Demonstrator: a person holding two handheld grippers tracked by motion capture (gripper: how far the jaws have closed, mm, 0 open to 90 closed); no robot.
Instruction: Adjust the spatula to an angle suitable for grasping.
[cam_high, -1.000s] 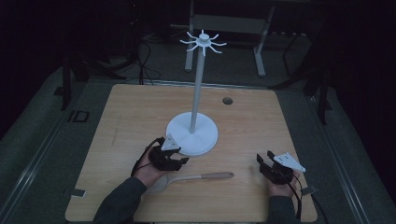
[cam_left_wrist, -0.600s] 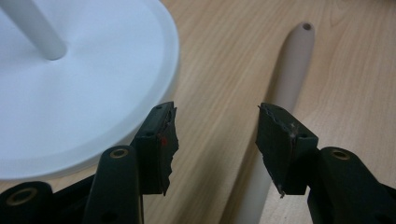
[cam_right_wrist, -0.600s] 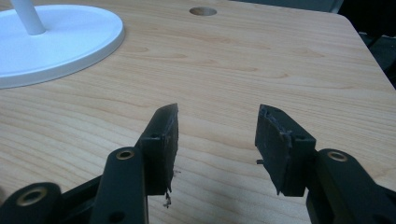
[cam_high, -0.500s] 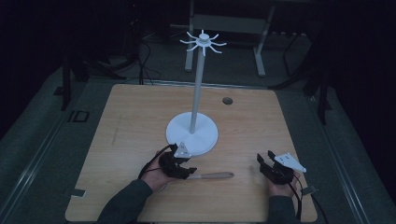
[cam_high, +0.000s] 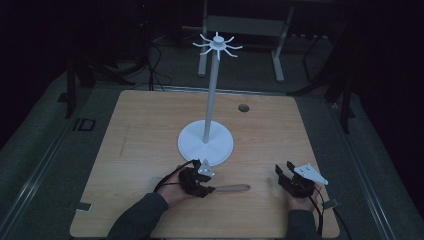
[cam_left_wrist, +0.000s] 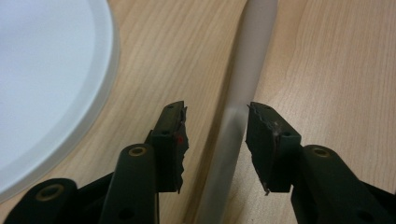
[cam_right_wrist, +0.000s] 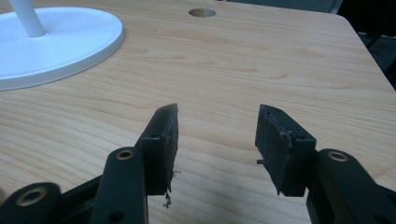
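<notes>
- Utensil handle (cam_high: 230, 188): a long, pale, flat piece lying on the table (cam_high: 150, 130) near the front edge, left of centre, just in front of the stand's round base (cam_high: 206, 141). Its free end points right; the other end is under the left gripper (cam_high: 204, 189), so what kind of utensil it is cannot be told.
- In the left gripper view the handle (cam_left_wrist: 240, 93) runs lengthwise between the two black jaws. These have just been closing around it; one pad looks to be at its edge, the other has a gap. Not yet a pinch.
- Stand: white disc base (cam_left_wrist: 42, 79), thin upright pole (cam_high: 212, 95), a ring of hooks (cam_high: 218, 45) at the top.
- Right gripper (cam_high: 289, 176): resting at the near right of the table, well apart from the utensil, jaws spread, nothing between them.
- Step in hand, judged: grasping the utensil, probably for hanging on a hook.
- Next move calls for: full closure on the handle, then a level lift clear of the base.
</notes>
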